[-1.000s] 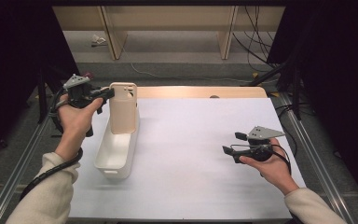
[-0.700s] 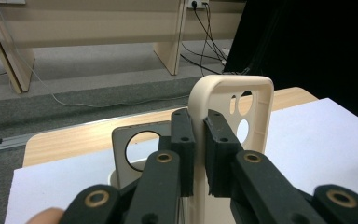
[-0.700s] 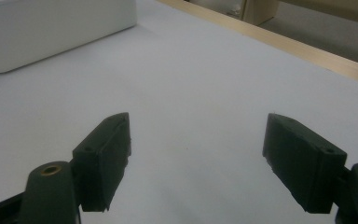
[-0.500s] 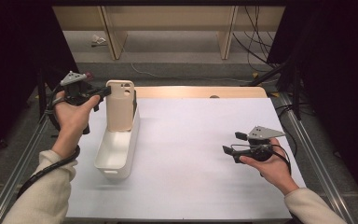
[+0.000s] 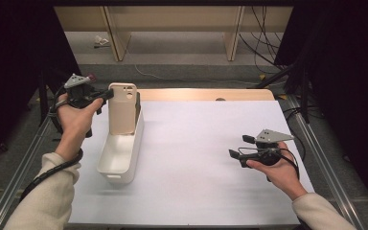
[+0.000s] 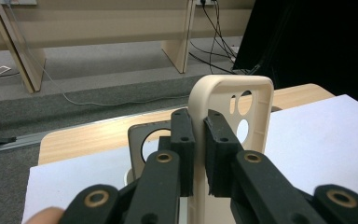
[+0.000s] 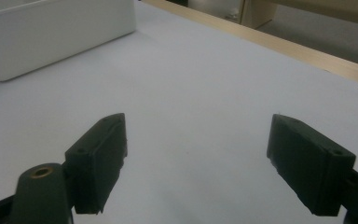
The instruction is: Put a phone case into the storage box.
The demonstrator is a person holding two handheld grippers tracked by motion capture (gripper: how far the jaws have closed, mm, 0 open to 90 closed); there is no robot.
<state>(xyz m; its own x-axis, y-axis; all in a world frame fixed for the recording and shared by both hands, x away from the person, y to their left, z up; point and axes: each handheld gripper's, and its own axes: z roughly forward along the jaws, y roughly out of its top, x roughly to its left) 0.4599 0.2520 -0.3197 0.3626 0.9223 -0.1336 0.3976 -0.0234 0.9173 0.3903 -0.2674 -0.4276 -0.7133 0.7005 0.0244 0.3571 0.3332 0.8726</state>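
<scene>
Beige phone case (image 5: pixel 122 108), upright over the far end of the white bin (image 5: pixel 120 151) near the table's left edge, is pinched by its side wall in the left claw (image 6: pixel 199 144). Since a moment ago it has barely shifted, so placement looks unfinished. Right claw (image 7: pixel 196 163) is held wide open, empty.

- A white sheet (image 5: pixel 206 158) covers most of the table, whose pale wooden top (image 5: pixel 206 94) shows as a bare strip along the far edge
- Metal rails (image 5: pixel 24 167) run along both sides of the table
- Grey carpet floor (image 5: pixel 172 45) lies beyond the table
- Light wooden furniture legs (image 5: pixel 117 31) stand on the carpet at the back, carrying a long board
- Black cables (image 5: pixel 263 28) trail over the floor at the far right, and a thin pale cord (image 5: pixel 146 74) lies on the carpet
- Black curtains (image 5: pixel 345 72) close off the left and right sides, leaving them dark
- A small scrap of litter (image 5: pixel 100 42) sits on the floor by the left leg
</scene>
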